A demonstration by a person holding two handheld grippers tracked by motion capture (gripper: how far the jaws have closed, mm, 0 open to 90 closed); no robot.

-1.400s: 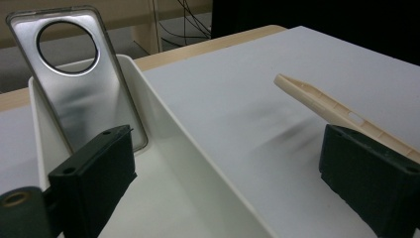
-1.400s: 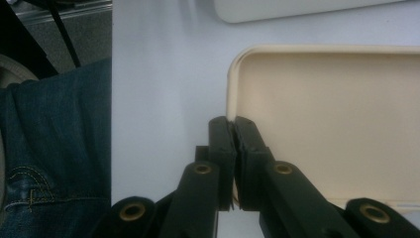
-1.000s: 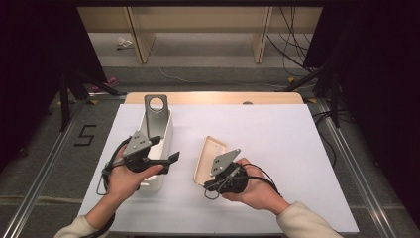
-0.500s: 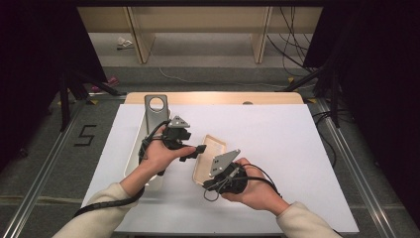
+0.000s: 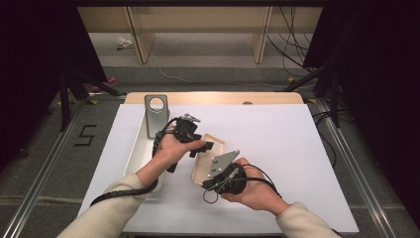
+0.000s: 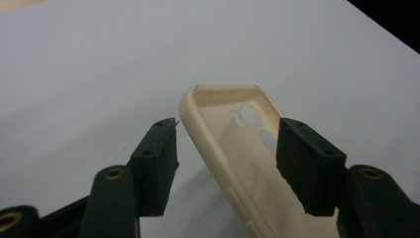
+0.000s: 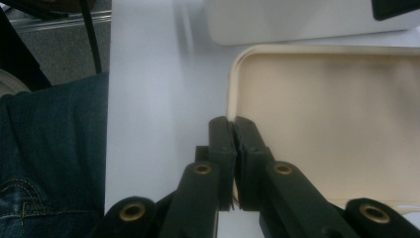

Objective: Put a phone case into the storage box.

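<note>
A cream phone case [image 5: 206,161] lies tilted on the white table cover, its open side up, with camera cut-outs at its far end. My left gripper [image 5: 201,147] reaches over that far end. In the left gripper view the case's side wall [image 6: 198,124] stands between the two jaws of the left gripper [image 6: 229,126]. They have just been closing, and a gap remains on both sides of the wall. My right gripper [image 5: 204,182] is at the case's near corner. In the right gripper view it [image 7: 233,124] is shut on the rim of the case [image 7: 337,114].
A long white tray [image 5: 134,156] lies at the left of the white table cover [image 5: 282,144], with a grey metal plate with a round hole [image 5: 156,111] standing at its far end. The tray [image 7: 297,20] also shows beyond the case. A person's jeans [image 7: 49,158] are at the table's near edge.
My left hand has moved right from the tray to the far end of the case, and its jaws have narrowed around the case wall. The right hand has kept still.
</note>
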